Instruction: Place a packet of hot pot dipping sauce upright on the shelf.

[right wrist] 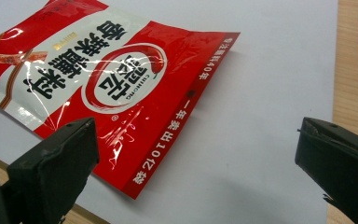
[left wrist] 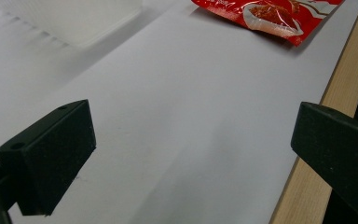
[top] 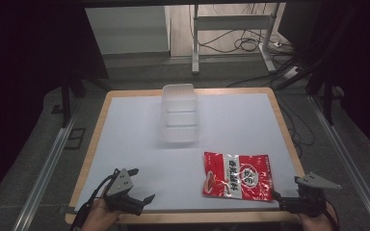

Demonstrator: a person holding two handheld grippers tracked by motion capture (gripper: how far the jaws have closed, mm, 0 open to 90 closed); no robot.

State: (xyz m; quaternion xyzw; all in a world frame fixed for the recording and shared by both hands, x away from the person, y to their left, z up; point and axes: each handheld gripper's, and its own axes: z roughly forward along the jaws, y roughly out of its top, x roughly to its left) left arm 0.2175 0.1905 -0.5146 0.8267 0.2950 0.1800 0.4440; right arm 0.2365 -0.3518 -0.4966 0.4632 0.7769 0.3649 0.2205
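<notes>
A glossy red and white plastic snack packet lies flat on the white sheet covering the wooden-edged table, towards the near right corner. The right gripper sits just off the packet's near right corner, low over the table's front edge, its jaws spread wide with nothing between them; in the right gripper view the packet lies just ahead of its jaws. The left gripper rests at the near left, well apart from the packet, jaws also wide and empty. A clear plastic tray stands farther back, near the table's middle
</notes>
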